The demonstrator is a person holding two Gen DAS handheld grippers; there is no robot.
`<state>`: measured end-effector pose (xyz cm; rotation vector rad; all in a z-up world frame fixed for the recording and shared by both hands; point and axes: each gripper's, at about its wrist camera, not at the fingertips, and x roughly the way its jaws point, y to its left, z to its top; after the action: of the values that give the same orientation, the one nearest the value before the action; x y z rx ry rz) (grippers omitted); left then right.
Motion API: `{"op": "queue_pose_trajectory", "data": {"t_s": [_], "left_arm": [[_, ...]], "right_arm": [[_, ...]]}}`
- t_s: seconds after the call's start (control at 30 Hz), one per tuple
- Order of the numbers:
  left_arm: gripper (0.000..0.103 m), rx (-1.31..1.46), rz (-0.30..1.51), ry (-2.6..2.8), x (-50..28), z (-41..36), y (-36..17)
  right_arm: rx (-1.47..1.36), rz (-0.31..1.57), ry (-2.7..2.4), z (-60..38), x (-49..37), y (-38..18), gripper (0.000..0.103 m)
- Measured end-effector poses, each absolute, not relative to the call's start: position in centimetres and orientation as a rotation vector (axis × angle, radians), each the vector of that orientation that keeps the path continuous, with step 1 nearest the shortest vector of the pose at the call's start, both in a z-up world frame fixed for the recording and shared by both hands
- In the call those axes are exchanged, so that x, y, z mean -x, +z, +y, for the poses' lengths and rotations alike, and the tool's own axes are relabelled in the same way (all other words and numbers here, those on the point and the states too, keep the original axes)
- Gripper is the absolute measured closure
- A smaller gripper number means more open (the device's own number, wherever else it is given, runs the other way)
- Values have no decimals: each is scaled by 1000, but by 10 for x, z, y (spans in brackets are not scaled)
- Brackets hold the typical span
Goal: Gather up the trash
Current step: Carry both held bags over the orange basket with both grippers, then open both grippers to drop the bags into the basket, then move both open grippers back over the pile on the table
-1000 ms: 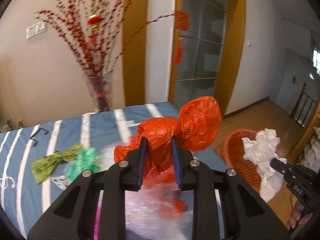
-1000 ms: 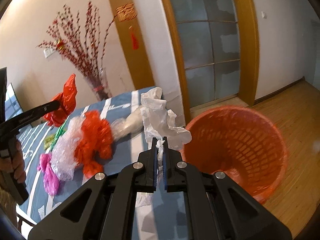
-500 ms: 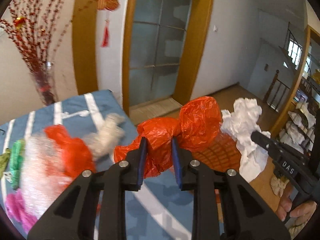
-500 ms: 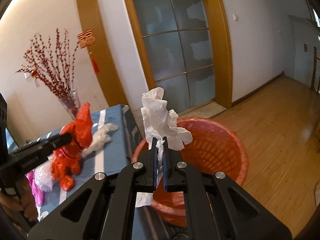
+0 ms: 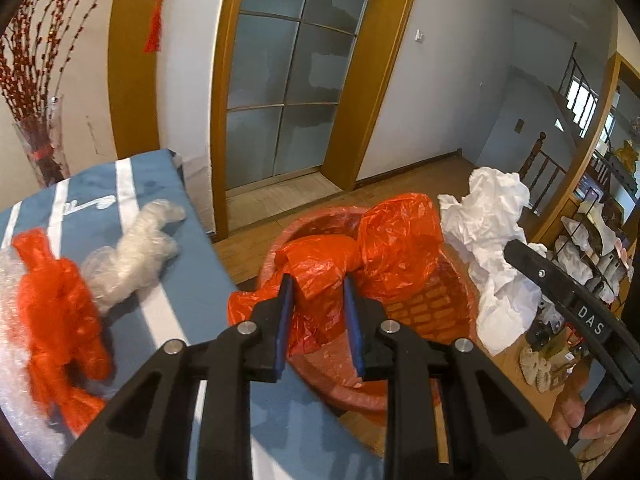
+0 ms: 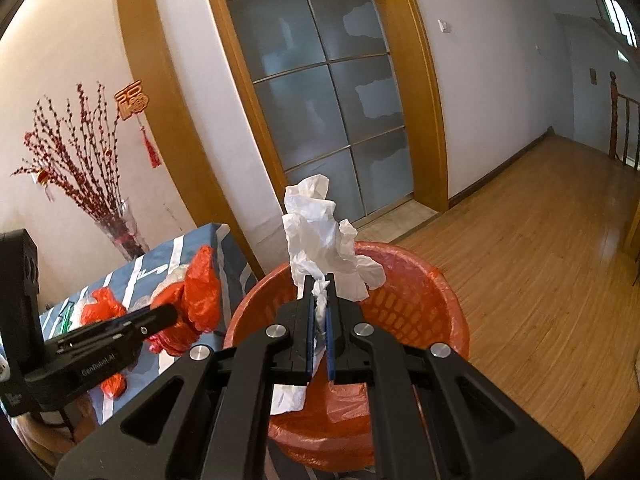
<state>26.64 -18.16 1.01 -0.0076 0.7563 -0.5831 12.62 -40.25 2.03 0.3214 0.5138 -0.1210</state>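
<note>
Round orange plastic mesh bin (image 6: 420, 300) on the floor beside the table (image 5: 192, 304); its bottom is hidden. My left gripper (image 5: 318, 316) pinches a crumpled orange plastic bag (image 5: 360, 256) over the rim: weightless, slippery, grip mid-bunch. My right gripper (image 6: 319, 320) is clamped on soft crumpled white paper (image 6: 320, 232) above the bin.

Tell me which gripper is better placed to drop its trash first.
Right, probably. The right gripper holds the white tissue over the basket; the left gripper's red bag sits nearer the rim.

orange bag (image 5: 320, 264), white paper (image 6: 320, 236), orange basket (image 6: 420, 300), blue white-striped cloth (image 5: 180, 288).
</note>
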Motion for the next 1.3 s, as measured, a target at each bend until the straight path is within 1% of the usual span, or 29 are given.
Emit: {"op": "queue_pose_trajectory", "data": {"t_s": [0.2,0.23,0.3,0.33,0.37,0.4,0.43,0.47,0.53,0.6,0.67,0.83,1.0,1.07,1.3], "left_arm": [[75,19,793,-609,-276,-201,-3],[73,19,804,-611,-277,-205,-8],[69,13,821,-613,-280,-209,-14],[62,9,826,-610,-280,-210,-17],[55,4,830,-604,-281,-210,-19],[53,2,832,-599,-281,-210,-20],[51,2,837,-592,-282,-208,-22],[49,3,840,-588,-282,-207,-23],[45,3,841,-578,-280,-203,-23],[42,-3,833,-566,-279,-197,-22],[39,-13,820,-551,-275,-190,-20],[33,-40,769,-518,-256,-172,-7],[31,-46,729,-490,-237,-148,7],[28,-43,709,-472,-227,-134,14],[23,-45,637,-350,-195,-70,34]], "right_arm": [[-341,523,-128,-415,-132,11,98],[-345,525,-127,-417,-132,9,98],[-352,531,-129,-420,-134,7,94],[-357,536,-133,-421,-134,4,89],[-363,537,-136,-423,-134,3,79],[-371,536,-139,-425,-133,2,74],[-380,533,-144,-427,-131,1,64],[-384,531,-152,-428,-129,0,58],[-380,529,-166,-430,-126,1,57],[-361,522,-188,-430,-122,4,54],[-344,515,-207,-431,-119,6,45],[-290,498,-220,-422,-109,15,44],[-263,488,-190,-405,-105,22,44],[-252,484,-169,-395,-103,25,44],[-228,490,-56,-350,-101,32,44]]}}
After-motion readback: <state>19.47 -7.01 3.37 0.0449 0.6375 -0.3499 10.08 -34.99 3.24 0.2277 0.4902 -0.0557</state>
